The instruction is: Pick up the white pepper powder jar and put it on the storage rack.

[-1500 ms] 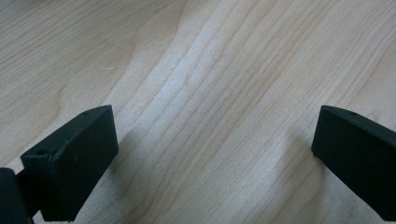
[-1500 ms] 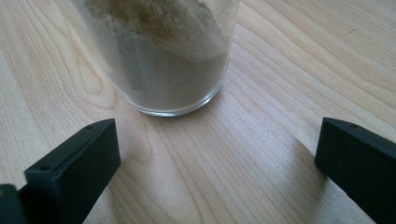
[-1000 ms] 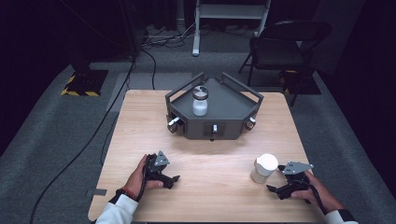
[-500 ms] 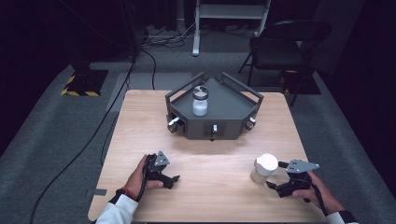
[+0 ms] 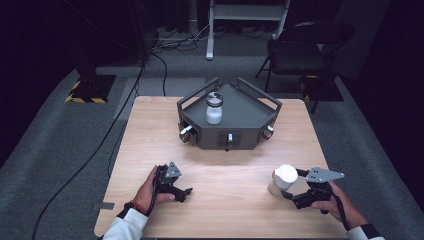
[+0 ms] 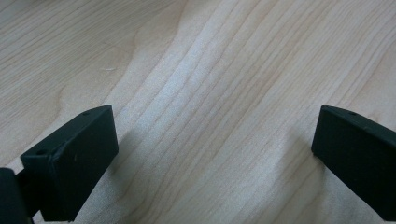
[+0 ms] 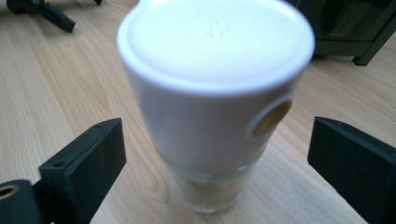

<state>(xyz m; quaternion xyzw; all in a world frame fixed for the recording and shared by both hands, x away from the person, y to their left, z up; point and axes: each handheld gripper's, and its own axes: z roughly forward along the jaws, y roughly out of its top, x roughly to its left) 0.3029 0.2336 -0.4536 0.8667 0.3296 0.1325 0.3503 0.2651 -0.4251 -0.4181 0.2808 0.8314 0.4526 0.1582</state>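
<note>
A glass jar with a wide white cap (image 5: 283,180) (image 7: 215,93) stands upright on the wooden table (image 5: 235,170) at the front right. My right gripper (image 5: 293,184) (image 7: 217,135) reaches it from the right with one jaw on either side. Its jaws have just been closing a little, and gaps remain between the pads and the jar, so it is open. My left gripper (image 5: 186,194) (image 6: 215,126) rests at the front left, open over bare wood with nothing between its jaws.
A dark grey tray with raised rails (image 5: 245,125) sits at the table's far middle, with knobs on its front wall. On it stands a dark-lidded jar with white contents (image 5: 214,108). A chair (image 5: 305,45) and floor cables lie beyond the table.
My right gripper has edged slightly closer to the white-capped jar and its jaws have narrowed a little. The left hand has not moved.
</note>
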